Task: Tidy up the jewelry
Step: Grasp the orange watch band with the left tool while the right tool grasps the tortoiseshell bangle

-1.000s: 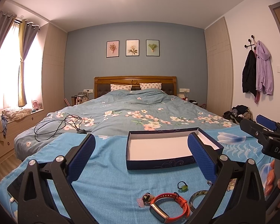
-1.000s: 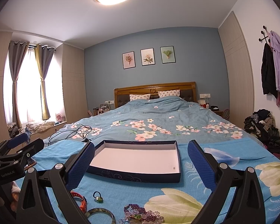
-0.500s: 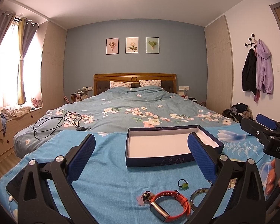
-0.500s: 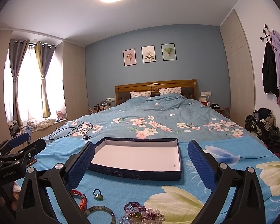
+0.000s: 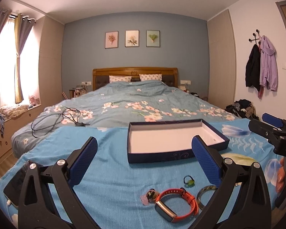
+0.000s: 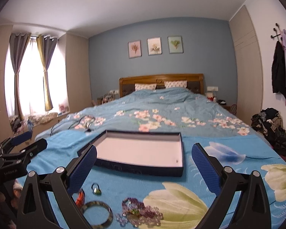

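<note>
Both views are tilted lower than a second ago, so more jewelry is seen at the bed's near edge.

Left gripper [image 5: 145, 158] and right gripper [image 6: 143, 164] are held wide apart, gripping nothing. An orange watch [image 5: 176, 203], ring [image 5: 189, 181], bangle [image 6: 97, 212] and beads [image 6: 141, 212] are laid before the box [image 5: 158, 155] on the blanket [image 5: 108, 171].

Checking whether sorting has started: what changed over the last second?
Only the cameras shifted slightly; nothing was picked up. Both grippers, left and right, remain open and empty. The box stays empty; orange watch, bangle and bead bracelets lie unmoved.
</note>
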Motion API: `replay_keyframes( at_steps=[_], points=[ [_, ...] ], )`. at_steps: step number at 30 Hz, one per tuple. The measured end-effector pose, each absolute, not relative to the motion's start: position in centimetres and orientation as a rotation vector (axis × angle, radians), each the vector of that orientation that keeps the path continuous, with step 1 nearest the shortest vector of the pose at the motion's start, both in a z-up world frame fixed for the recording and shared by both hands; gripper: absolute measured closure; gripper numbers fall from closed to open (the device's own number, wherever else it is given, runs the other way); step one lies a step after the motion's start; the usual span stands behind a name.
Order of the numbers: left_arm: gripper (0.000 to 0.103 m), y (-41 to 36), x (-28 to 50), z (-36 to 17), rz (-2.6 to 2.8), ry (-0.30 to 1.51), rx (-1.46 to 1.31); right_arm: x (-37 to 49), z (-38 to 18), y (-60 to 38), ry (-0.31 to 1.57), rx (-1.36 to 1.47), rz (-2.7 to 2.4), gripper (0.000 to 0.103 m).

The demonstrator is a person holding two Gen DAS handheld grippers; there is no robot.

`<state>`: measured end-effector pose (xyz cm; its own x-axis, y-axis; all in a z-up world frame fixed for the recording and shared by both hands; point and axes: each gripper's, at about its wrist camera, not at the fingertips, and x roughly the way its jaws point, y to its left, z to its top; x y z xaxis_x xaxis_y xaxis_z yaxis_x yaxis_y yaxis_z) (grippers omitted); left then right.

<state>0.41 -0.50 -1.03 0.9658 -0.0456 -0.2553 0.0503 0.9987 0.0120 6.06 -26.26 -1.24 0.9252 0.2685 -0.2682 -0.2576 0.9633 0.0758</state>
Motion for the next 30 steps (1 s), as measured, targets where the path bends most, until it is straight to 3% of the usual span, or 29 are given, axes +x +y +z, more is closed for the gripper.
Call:
replay_keyframes(
  at_steps=[9,12,16,22,25,30],
  points=[
    [0.006,0.3,2.5,-4.3,-0.156,0.449,0.063,7.1,-4.3,-25.5,0.547,-0.054,0.398,0.009],
    [0.012,0.4,3.3,-5.5,-0.191,0.511,0.077,6.7,-5.1,-24.4,0.586,-0.082,0.464,0.018],
    [0.018,0.1,3.9,-6.4,-0.254,0.565,0.076,6.4,-5.8,-23.2,0.64,-0.125,0.51,0.044],
    [0.033,-1.1,4.3,-7.7,-0.328,0.63,0.115,6.2,-6.8,-21.9,0.736,-0.098,0.616,0.073],
    [0.039,-1.5,4.4,-8.1,-0.351,0.656,0.123,6.5,-7.7,-21.2,0.793,-0.093,0.622,0.08],
    [0.046,-1.4,4.0,-8.5,-0.403,0.696,0.097,6.9,-8.6,-21.2,0.851,-0.061,0.62,0.08]
  ],
)
